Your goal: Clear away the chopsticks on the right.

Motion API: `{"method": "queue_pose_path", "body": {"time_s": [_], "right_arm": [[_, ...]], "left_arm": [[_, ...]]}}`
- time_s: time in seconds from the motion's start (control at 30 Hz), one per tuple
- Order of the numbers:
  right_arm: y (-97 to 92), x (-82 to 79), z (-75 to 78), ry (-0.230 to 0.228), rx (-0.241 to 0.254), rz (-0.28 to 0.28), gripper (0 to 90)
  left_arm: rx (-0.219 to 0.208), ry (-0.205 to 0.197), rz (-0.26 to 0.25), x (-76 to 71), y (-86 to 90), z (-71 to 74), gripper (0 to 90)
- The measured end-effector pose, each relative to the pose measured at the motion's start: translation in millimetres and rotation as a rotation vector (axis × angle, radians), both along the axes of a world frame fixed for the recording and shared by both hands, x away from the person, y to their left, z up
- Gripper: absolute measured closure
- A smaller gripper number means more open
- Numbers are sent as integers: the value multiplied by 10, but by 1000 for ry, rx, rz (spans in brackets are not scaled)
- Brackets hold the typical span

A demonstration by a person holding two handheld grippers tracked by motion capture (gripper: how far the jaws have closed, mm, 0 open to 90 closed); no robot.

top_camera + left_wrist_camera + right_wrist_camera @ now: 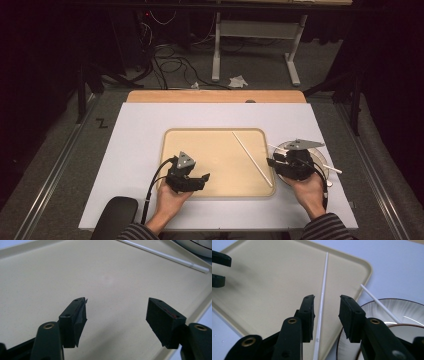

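white chopstick [322,305] lies flat on the beige tray [200,140], slanting along the tray's right part, from near the far rim down to the near right corner in the high view [252,159]. in the right gripper view it runs straight up the gap between the two black jaws of the right gripper [326,315], nearer the left pad than the right one, and neither pad presses on it: the jaws stand apart, released, with the stick lying below and between them. in the high view that right gripper [272,162] hangs over the tray's right rim, held by the person's right hand [307,192]. a second white chopstick [379,303] rests across the rim of a plate [402,308] with a dark edge, just beside the tray on the white table top [135,150]. the left gripper [116,312] sits over the bare near left part of the tray, jaws wide apart and nothing between them, well apart from the first stick, whose end shows at the top of the left gripper view [175,258].
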State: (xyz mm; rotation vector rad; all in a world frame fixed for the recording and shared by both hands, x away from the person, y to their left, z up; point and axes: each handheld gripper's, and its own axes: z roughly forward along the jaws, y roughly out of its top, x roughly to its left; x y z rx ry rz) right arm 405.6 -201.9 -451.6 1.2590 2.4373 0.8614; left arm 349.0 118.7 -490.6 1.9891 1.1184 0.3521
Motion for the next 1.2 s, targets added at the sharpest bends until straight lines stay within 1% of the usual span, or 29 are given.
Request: {"method": "queue_pose_path", "body": {"time_s": [0.03,0.07,0.1,0.17,0.2,0.23,0.33,0.37,0.5,0.63,0.67,0.73,0.87,0.9,0.93,0.97,1.0,1.07,1.1,1.17,1.2], "right_arm": [[-21,-12,13,-5,10,1,659],[-21,-12,13,-5,10,1,659],[-65,-47,46,-15,28,2,656],[-77,-60,56,-22,31,1,656],[-102,-81,77,-31,38,2,655],[-147,-112,109,-51,47,2,649],[-184,-140,136,-56,61,-4,644],[-209,-153,150,-65,65,2,642],[-310,-235,224,-117,75,-5,642],[-412,-281,296,-119,85,-14,645],[-454,-293,321,-120,88,-28,652],[-486,-294,336,-125,84,-25,656],[-601,-317,405,-145,84,-47,680],[-674,-325,444,-160,79,-59,692],[-674,-325,444,-160,79,-59,692],[-736,-334,478,-170,77,-71,696],[-736,-334,478,-170,77,-71,696],[-836,-330,524,-184,74,-80,701],[-882,-330,544,-184,71,-88,702],[-975,-314,577,-201,45,-96,705],[-1005,-307,586,-201,41,-103,706]], "left_arm": [[0,2,-3,4,-6,-2,331],[0,2,-3,4,-6,-2,332],[1,2,-7,9,-12,-3,332],[-3,3,-11,17,-22,-4,333],[-1,3,-14,22,-26,-3,333],[-1,3,-18,28,-36,-4,333],[-1,3,-21,35,-49,-5,333],[-3,3,-24,39,-58,-6,333],[-4,4,-33,50,-83,1,333],[-3,5,-42,59,-106,5,332],[-4,5,-44,62,-111,4,331],[-3,6,-46,66,-115,6,331],[-5,4,-48,72,-120,8,330],[-4,3,-49,71,-121,9,329],[-3,3,-50,70,-121,11,329],[-7,0,-47,65,-120,16,329],[-7,0,-47,65,-120,16,329],[-7,-4,-42,55,-110,27,328],[-6,-8,-41,53,-107,29,328],[-4,-7,-39,53,-102,29,327],[-2,-6,-39,52,-102,29,327]]}}
